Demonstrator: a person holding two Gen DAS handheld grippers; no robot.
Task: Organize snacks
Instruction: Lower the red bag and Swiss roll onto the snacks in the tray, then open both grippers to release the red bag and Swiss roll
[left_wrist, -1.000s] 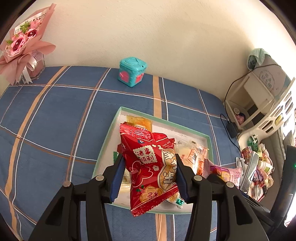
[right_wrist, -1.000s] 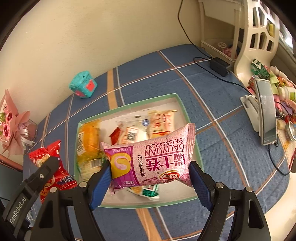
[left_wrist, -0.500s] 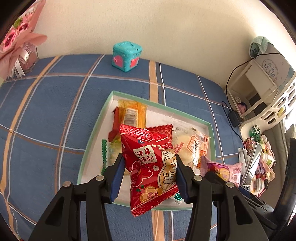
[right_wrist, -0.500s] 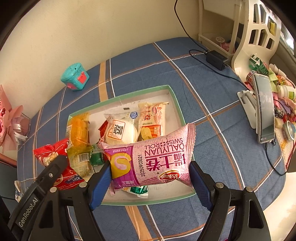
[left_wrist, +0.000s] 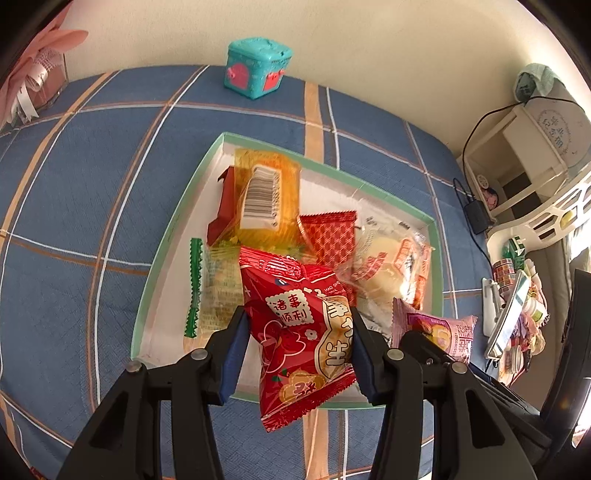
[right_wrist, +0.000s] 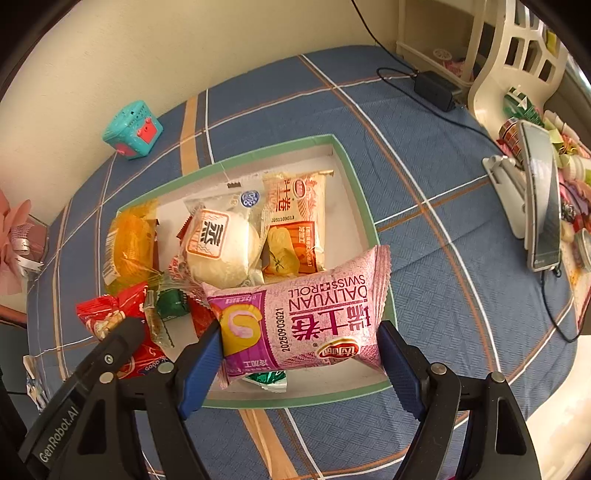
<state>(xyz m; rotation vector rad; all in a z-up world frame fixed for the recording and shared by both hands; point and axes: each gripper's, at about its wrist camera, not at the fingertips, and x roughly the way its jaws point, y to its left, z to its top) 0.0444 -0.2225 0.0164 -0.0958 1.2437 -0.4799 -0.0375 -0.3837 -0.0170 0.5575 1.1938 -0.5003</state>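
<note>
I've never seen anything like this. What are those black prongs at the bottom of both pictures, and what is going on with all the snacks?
The prongs are two hand-held grippers, one in each of a person's hands; there is no robot arm. Each carries a wide-angle camera looking along its fingers, which gives one picture per gripper.

The left gripper pinches a red packet. The right gripper pinches a pink Swiss roll pack. Both hang over a green-rimmed tray that already holds several snacks, among them a white bun and an orange pack.

The tray sits on a blue plaid cloth, with a teal cube near the wall.
</note>
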